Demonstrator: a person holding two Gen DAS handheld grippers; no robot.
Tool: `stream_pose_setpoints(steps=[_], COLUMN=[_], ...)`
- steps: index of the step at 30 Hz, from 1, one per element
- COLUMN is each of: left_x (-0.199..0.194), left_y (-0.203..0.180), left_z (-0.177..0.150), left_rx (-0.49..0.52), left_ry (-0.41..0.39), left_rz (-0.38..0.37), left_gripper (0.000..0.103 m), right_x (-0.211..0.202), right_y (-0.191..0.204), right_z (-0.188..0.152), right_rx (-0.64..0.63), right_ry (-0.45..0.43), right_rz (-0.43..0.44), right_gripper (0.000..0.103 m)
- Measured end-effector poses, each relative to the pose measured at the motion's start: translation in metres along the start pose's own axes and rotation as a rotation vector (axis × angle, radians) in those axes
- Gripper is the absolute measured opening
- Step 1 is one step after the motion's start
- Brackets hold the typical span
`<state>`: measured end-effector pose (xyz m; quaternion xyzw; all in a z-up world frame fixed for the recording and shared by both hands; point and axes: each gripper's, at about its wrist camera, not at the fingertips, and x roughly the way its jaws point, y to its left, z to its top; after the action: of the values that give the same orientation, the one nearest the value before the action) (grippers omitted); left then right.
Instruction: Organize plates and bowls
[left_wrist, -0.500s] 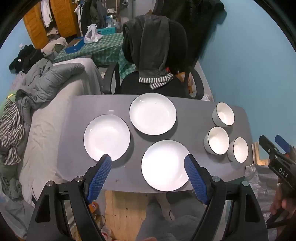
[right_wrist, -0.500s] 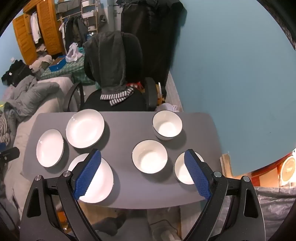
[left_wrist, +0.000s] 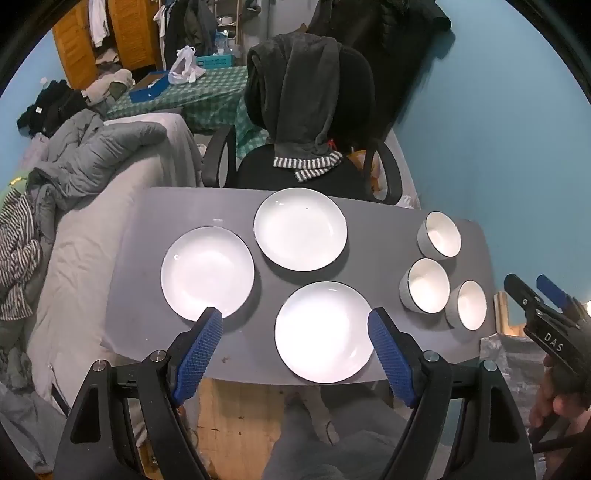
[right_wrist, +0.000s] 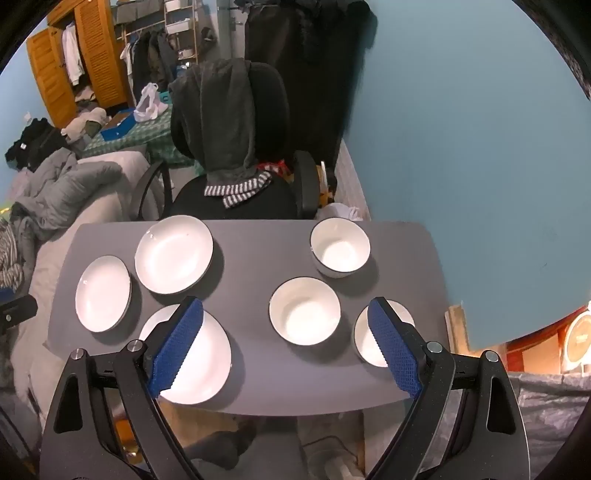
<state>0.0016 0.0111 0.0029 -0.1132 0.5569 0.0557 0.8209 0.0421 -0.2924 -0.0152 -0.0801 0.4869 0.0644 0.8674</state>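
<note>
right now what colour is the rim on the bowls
A thin black rim on white bowls, clearest on the middle bowl in the right wrist view.

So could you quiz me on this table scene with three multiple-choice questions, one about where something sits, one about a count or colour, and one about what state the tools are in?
1. Where do the bowls sit on the grey table, seen from the tools?
A. On the right side
B. On the left side
C. Stacked on a plate

2. How many plates lie on the table?
A. Two
B. Three
C. Five

3. What state is the right tool in?
A. Shut on a bowl
C. Shut on a plate
B. Open, holding nothing

Answers:
1. A: the far bowl, middle bowl and near bowl are grouped on the right.
2. B: left plate, far plate and near plate.
3. B: its blue fingers are spread wide with nothing between them.
</note>
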Motion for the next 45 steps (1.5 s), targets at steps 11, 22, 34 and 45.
stream_pose_setpoints(steps=[11, 22, 34, 45], left_x=[-0.002, -0.003, -0.001, -0.001], left_y=[0.004, 0.006, 0.005, 0.009], left_z=[-0.004, -0.006, -0.007, -0.012], left_rx=[-0.028, -0.035, -0.038, -0.042], left_ry=[-0.024, -0.027, -0.012, -0.004], left_rz=[-0.025, -0.035, -0.041, -0.056], left_gripper=[0.082, 0.082, 0.082, 0.082], right_x=[0.001, 0.003, 0.001, 0.001], right_y=[0.001, 0.002, 0.005, 0.003], right_z=[-0.002, 0.001, 0.003, 0.002], right_rx=[-0.018, -0.024, -0.028, -0.014], right_ry=[-0.007, -0.008, -0.003, 0.002], right_rz=[0.007, 0.010, 0.018, 0.022], right_gripper=[0.089, 0.089, 0.089, 0.089])
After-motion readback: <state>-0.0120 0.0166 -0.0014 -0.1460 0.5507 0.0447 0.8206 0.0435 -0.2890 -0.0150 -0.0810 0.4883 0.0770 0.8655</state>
